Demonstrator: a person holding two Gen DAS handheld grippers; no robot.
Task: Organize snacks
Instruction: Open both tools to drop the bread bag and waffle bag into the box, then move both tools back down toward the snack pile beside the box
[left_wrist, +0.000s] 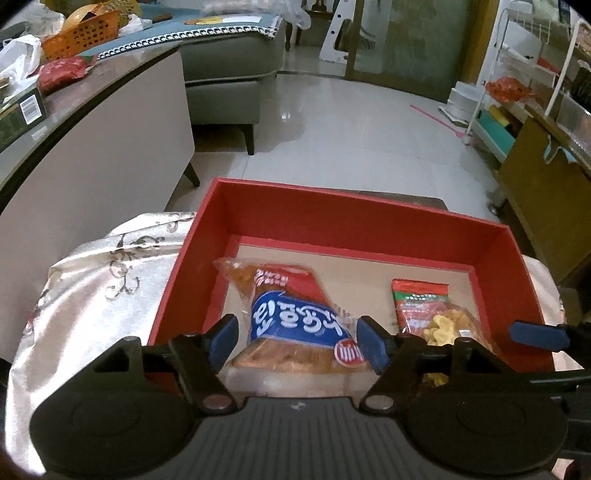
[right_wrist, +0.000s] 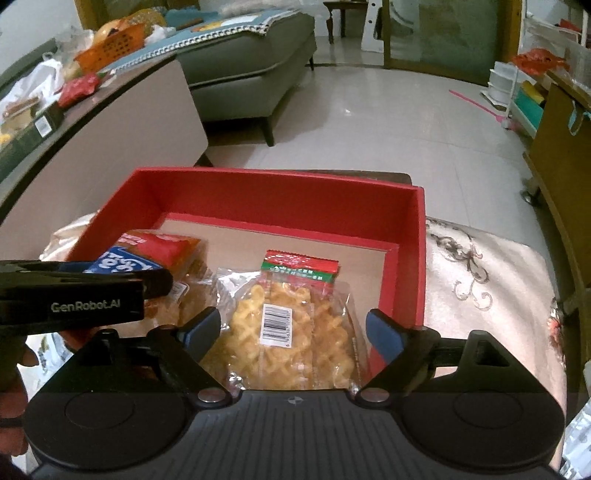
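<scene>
In the red box on the patterned cloth, two snack packs lie side by side, one between each gripper's blue pads.

The left gripper stands open around the blue-labelled cake pack, its pads just beside the wrapper, not pressing. The right gripper is spread wide over the yellow crisps bag, clear on both sides. The near ends of both packs are hidden behind the gripper bodies; the labels' print is too blurred to read.
</scene>
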